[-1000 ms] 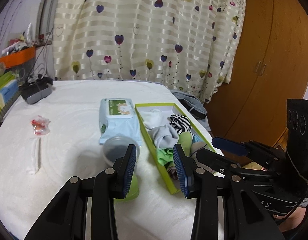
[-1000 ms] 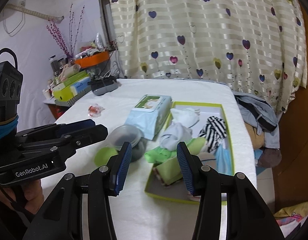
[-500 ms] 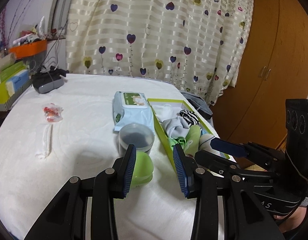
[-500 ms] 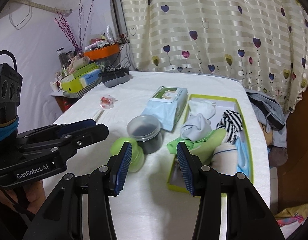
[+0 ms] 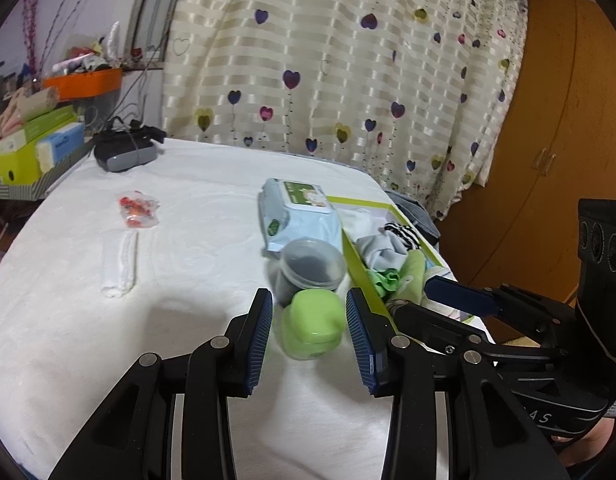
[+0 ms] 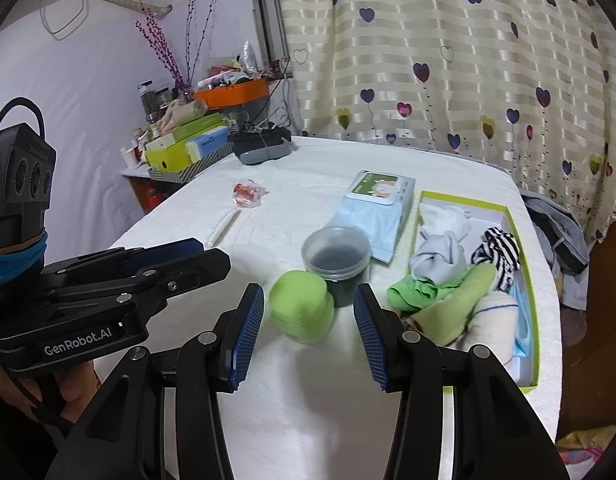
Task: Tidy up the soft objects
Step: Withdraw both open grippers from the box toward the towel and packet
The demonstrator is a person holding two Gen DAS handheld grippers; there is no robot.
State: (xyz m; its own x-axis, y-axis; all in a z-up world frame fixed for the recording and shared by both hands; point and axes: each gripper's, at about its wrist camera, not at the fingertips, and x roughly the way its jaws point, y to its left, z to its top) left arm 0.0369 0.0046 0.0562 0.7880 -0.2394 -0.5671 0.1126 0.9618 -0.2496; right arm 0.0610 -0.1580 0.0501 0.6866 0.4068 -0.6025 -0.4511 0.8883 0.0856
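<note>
While both tools (image 5: 309, 336) (image 6: 308, 330) gape empty, a glossy rounded green jar (image 5: 312, 325) sits on white quilting (image 5: 188, 240).

A lime-green box (image 6: 523, 264) holds a black-and-white striped sock (image 6: 497, 246), grey, white and green cloths. Beside it sit a pale-blue wipes pack (image 6: 373, 216), a lime-green jar (image 6: 302, 312) and a seemingly dark-filled clear tub (image 6: 335, 258). The bed cover (image 5: 68, 320) is white, the curtain (image 5: 347, 60) cream-striped with coloured hearts.

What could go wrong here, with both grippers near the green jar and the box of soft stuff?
1. The lime-green lidded jar touches the clear plastic tub with dark contents; a reach past may topple either.
2. The left gripper and right gripper, both open, sit close together and could collide.
3. Clothes heap above the green-rimmed box wall and may spill.
</note>
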